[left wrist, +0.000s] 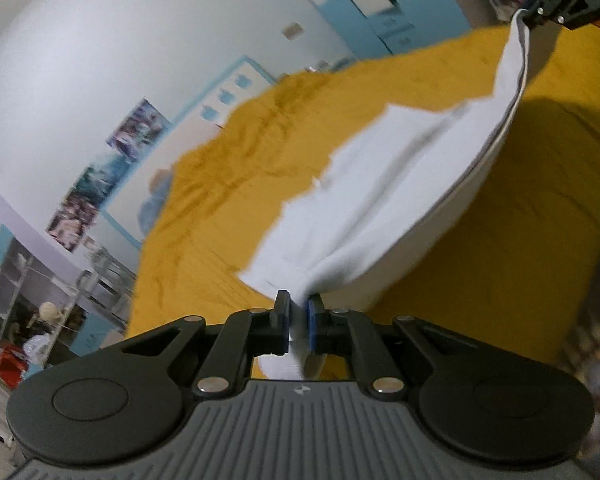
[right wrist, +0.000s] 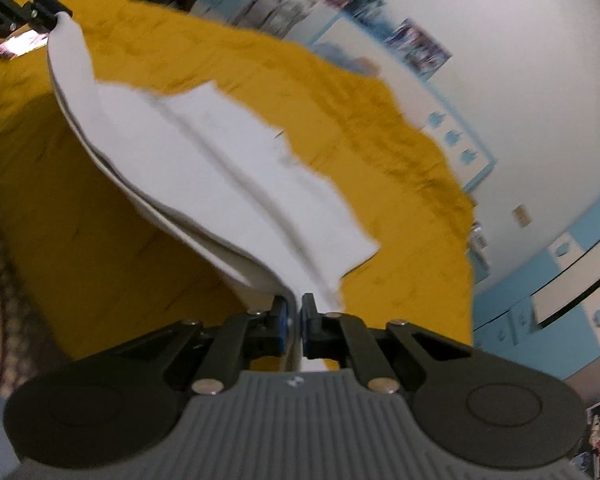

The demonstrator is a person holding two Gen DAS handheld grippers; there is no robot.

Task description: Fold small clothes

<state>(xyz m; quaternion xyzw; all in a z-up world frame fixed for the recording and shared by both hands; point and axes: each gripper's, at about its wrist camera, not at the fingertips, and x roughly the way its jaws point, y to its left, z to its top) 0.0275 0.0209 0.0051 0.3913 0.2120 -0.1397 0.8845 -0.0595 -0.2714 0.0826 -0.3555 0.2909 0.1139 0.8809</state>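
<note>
White garment (left wrist: 392, 184) is held stretched between both grippers, above the mustard-yellow bedspread (left wrist: 228, 216). Whether the hanging edge touches the spread can't be told; frames are blurred.

Left gripper (left wrist: 299, 322): jaws narrow, clamped on one bunched end of the cloth, fabric visibly pinched between the blue pads (left wrist: 311, 320). In the left wrist view the cloth runs from 6 o'clock up to 1 o'clock, where the right gripper (left wrist: 534, 4) is seen pinching the far end.

Right gripper (right wrist: 294, 322): jaws narrow, closed on the other end, cloth edge caught between the pads. In the right wrist view the cloth runs from 6 o'clock to 11 o'clock, ending at the left gripper (right wrist: 50, 10).

The garment is doubled: two layered edges are seen along its lower side (right wrist: 148, 208). A seam line runs lengthwise down the middle.

Photos on the wall (left wrist: 112, 168) are seen at 9 o'clock in the left view.
</note>
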